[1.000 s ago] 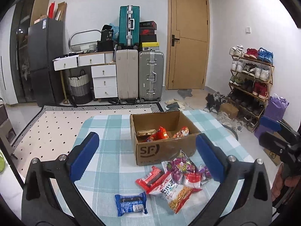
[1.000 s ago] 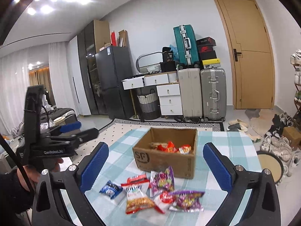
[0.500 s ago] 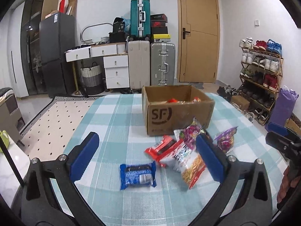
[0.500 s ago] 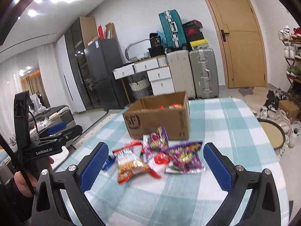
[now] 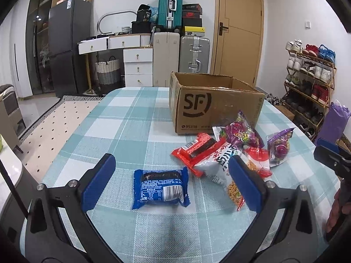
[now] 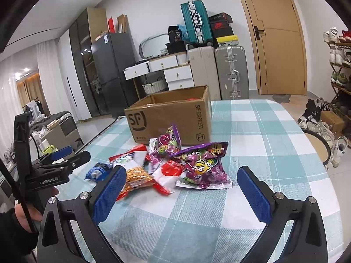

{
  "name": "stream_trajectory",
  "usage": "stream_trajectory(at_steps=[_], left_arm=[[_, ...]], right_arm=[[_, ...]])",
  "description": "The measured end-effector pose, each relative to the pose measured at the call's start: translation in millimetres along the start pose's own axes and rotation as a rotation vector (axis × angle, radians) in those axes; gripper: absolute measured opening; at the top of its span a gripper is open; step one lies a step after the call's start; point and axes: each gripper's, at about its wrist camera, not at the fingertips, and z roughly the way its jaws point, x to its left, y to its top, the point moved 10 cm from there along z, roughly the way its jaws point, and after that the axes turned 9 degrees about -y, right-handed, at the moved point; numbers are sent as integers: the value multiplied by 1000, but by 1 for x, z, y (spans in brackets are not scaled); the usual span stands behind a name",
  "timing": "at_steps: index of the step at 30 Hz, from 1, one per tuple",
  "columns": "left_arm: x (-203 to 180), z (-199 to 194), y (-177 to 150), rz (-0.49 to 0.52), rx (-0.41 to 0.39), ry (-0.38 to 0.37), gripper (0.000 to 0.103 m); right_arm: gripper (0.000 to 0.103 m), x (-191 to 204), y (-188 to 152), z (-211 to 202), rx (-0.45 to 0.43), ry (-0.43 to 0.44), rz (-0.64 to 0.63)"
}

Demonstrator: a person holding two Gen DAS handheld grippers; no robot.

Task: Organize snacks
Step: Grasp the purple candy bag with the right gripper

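**Snack sorting: both grippers poised over the loose packets**

The snacks lie in front of the cardboard box (image 5: 216,103), on the near side of its printed face. The blue wrapped packet (image 5: 161,189) lies flat and apart from the others, well clear of the box. To its right, a heap overlaps: a red packet (image 5: 196,150), a red-and-white noodle-snack bag (image 5: 226,171), a small red-and-white packet (image 5: 257,156) and two purple candy bags (image 5: 242,131) (image 5: 279,148), the rear one leaning against the box wall. The box stands open-topped; a trace of red shows over its rim in the right wrist view, so some content is probably inside, though it cannot be identified.

The left gripper (image 5: 172,183) has its jaws spread wide with nothing between them but the blue packet, which sits framed between the blue pads without contact. This alignment suggests the isolated packet is the left side's pick, since it needs no untangling.

The right gripper (image 6: 182,194) is likewise fully spread and empty, aimed at the heap; the nearer purple candy bag (image 6: 203,166) lies just ahead of its gap.

All items rest on the checked tablecloth (image 5: 131,118). Crinkly film bags may slip; grip across the filled body, not the seam.
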Motion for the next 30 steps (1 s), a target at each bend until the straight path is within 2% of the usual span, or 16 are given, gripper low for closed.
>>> stream_trajectory(at_steps=[10, 20, 25, 27, 30], left_arm=[[0, 4, -2, 3, -23, -10, 103], [4, 4, -1, -3, -32, 9, 103], [0, 1, -1, 25, -44, 19, 103], [0, 1, -1, 28, -46, 23, 103], [0, 1, -1, 25, -44, 25, 103]], right_arm=[[102, -10, -9, 43, 112, -31, -3], [102, -24, -12, 92, 231, -124, 1], [101, -23, -17, 111, 292, -76, 25], [96, -22, -17, 115, 296, -54, 39], [75, -22, -20, 123, 321, -36, 54]])
